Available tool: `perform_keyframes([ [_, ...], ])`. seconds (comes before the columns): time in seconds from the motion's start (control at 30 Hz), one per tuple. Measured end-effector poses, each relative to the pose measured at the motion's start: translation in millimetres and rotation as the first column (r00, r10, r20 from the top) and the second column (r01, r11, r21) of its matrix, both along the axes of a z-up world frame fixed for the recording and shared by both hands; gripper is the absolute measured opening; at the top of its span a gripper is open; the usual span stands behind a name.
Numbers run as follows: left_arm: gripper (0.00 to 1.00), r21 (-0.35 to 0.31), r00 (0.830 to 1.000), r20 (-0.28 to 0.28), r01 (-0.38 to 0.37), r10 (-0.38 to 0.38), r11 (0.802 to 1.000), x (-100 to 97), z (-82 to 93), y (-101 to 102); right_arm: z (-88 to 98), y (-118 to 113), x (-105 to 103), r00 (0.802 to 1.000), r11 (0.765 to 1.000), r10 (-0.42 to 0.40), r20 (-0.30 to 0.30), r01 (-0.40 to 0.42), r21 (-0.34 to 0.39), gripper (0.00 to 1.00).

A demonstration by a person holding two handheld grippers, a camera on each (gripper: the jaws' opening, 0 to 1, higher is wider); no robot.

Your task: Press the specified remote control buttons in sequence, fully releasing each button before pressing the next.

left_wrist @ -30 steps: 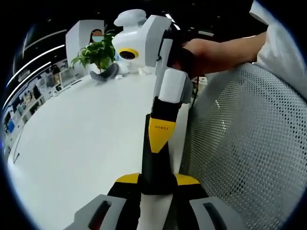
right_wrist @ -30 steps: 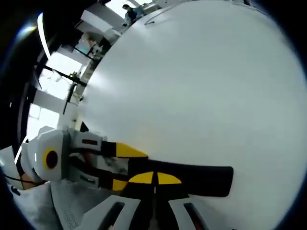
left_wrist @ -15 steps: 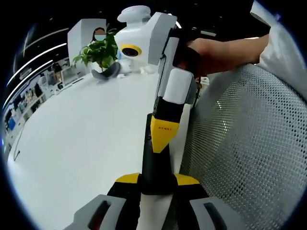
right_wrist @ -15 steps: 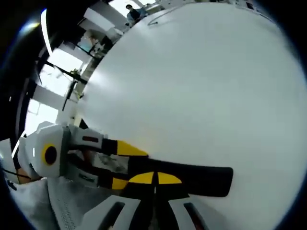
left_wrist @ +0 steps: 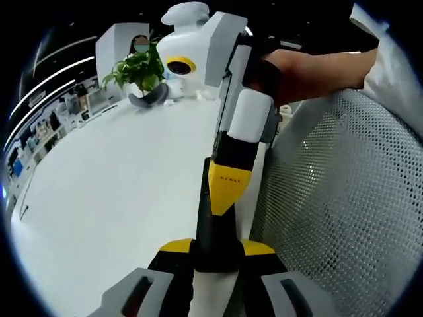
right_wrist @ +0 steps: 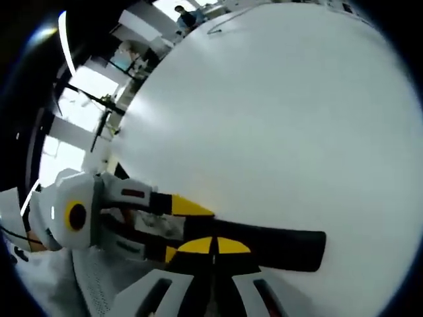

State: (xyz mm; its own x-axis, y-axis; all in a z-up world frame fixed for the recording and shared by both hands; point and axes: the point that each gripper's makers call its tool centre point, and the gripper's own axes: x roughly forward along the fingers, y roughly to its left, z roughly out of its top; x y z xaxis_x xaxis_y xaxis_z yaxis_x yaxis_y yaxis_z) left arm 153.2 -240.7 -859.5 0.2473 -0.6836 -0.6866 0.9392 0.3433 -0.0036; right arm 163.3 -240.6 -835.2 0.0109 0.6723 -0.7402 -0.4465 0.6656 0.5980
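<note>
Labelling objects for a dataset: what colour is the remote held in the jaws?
Black remote; it shows best in the right gripper view, lying over the white table.

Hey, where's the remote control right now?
In the left gripper view the remote control is clamped by the left gripper over the white table, the right gripper pressing it.

A broad white table (left_wrist: 112, 191) with a smooth, glossy top carried the scene, its near edge running beside a grey mesh chair back (left_wrist: 344, 218). At its far end stood a potted green plant (left_wrist: 137, 71), with a dark curved object (left_wrist: 149, 100) lying just beside it on the tabletop. In the right gripper view the same white table (right_wrist: 277, 125) stretched away to a far edge where a thin dark item (right_wrist: 221, 26) lay, too small to identify.
</note>
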Motion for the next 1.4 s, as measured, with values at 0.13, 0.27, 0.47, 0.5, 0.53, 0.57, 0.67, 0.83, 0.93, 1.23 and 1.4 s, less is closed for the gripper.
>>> perform_keyframes([
  [0.13, 0.25, -0.003, 1.000, 0.002, -0.001, 0.001, 1.000, -0.2, 0.3, -0.5, 30.9, -4.4, 19.9, 0.981, 0.996, -0.069, 0.183, 0.057, 0.069, 0.00],
  [0.27, 0.25, -0.002, 1.000, 0.001, -0.005, 0.005, 1.000, -0.2, 0.2, -0.3, 67.8, -23.2, 44.3, 0.885, 0.981, -0.191, 0.424, 0.162, 0.104, 0.00],
  [0.47, 0.25, -0.004, 1.000, 0.001, -0.007, 0.007, 1.000, 0.0, 0.4, -0.5, 99.1, -50.8, 53.0, 0.770, 0.968, -0.234, 0.593, 0.239, 0.072, 0.00],
  [0.5, 0.25, -0.005, 1.000, 0.001, -0.008, 0.008, 1.000, 0.0, 0.4, -0.5, 105.6, -56.9, 54.3, 0.743, 0.961, -0.253, 0.619, 0.266, 0.074, 0.00],
  [0.53, 0.25, -0.005, 1.000, 0.001, -0.008, 0.008, 1.000, 0.0, 0.5, -0.5, 107.5, -58.8, 54.7, 0.734, 0.959, -0.259, 0.628, 0.274, 0.076, 0.00],
  [0.57, 0.25, -0.006, 1.000, 0.001, -0.009, 0.009, 1.000, 0.0, 0.4, -0.4, 114.8, -65.2, 57.2, 0.697, 0.951, -0.276, 0.662, 0.298, 0.083, 0.01],
  [0.67, 0.25, -0.006, 1.000, 0.002, -0.010, 0.010, 1.000, 0.1, 0.1, -0.5, 137.6, -79.8, 62.0, 0.584, 0.927, -0.330, 0.742, 0.349, 0.139, 0.15],
  [0.83, 0.25, -0.003, 1.000, 0.001, -0.009, 0.009, 1.000, 0.5, 0.1, -0.5, 154.6, -98.4, 68.4, 0.436, 0.891, -0.390, 0.811, 0.401, 0.213, 0.46],
  [0.93, 0.25, -0.003, 1.000, 0.000, -0.009, 0.009, 1.000, 0.8, 0.0, -0.7, 148.0, -111.9, 74.4, 0.376, 0.865, -0.400, 0.836, 0.457, 0.208, 0.64],
  [1.23, 0.25, 0.008, 1.000, -0.003, 0.000, 0.000, 1.000, 1.4, -0.2, -0.3, 156.6, -127.5, 82.4, 0.284, 0.826, -0.422, 0.861, 0.512, 0.236, 0.97],
  [1.4, 0.25, 0.029, 1.000, -0.013, 0.005, -0.005, 1.000, 4.1, -0.7, 0.2, 145.9, -130.0, 85.2, 0.325, 0.822, -0.423, 0.846, 0.530, 0.208, 0.99],
])
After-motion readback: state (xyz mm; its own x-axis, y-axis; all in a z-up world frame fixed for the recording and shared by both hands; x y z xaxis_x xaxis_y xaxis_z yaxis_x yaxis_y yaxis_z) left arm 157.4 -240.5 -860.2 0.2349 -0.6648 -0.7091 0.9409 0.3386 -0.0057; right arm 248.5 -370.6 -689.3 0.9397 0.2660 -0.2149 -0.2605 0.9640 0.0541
